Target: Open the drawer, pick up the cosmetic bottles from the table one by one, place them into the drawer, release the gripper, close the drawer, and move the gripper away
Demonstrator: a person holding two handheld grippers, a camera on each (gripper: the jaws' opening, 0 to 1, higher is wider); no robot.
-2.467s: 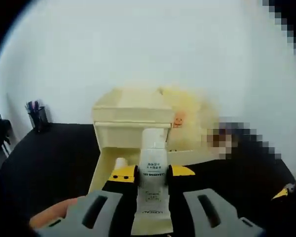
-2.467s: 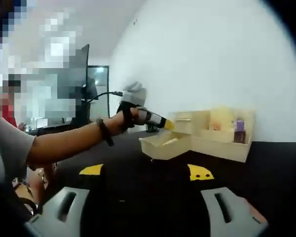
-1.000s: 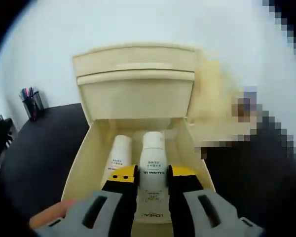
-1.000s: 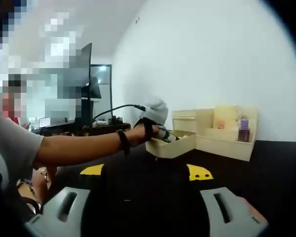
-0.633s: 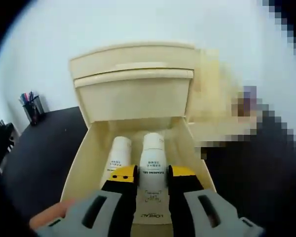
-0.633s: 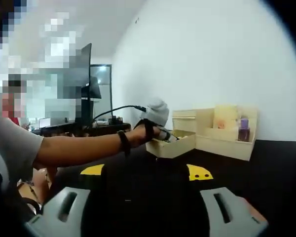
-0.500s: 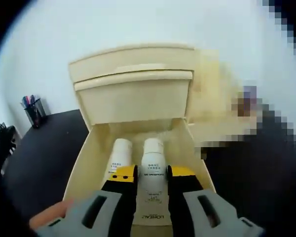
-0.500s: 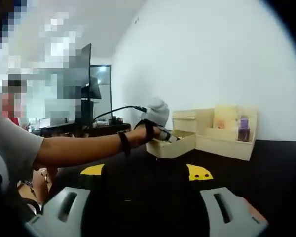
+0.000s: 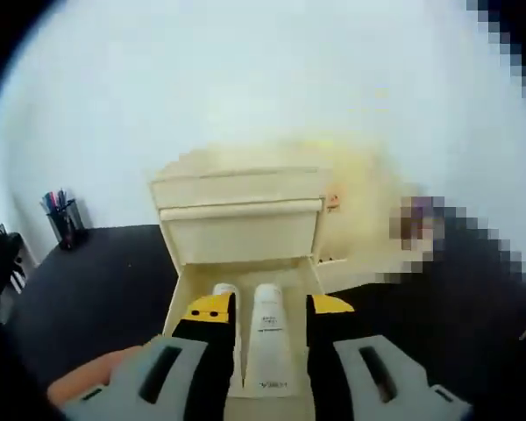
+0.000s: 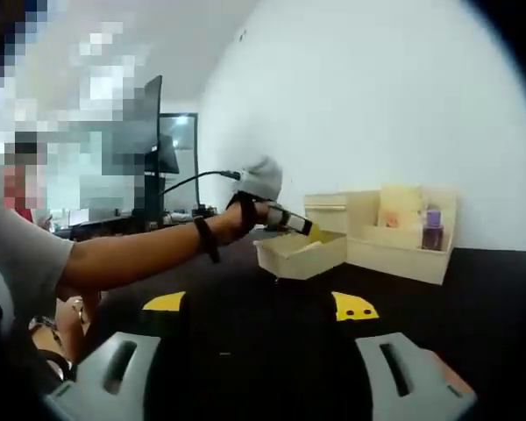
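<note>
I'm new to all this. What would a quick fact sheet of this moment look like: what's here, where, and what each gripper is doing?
setting: black table, white wall
organizer: pale wooden, drawer pulled open
in drawer: two white cosmetic bottles lying side by side
left gripper: open, jaws apart either side of one bottle, over the drawer
right gripper: open, empty, low over the table
other items: pen cup at table's far left, purple bottle in the organizer's side bin
</note>
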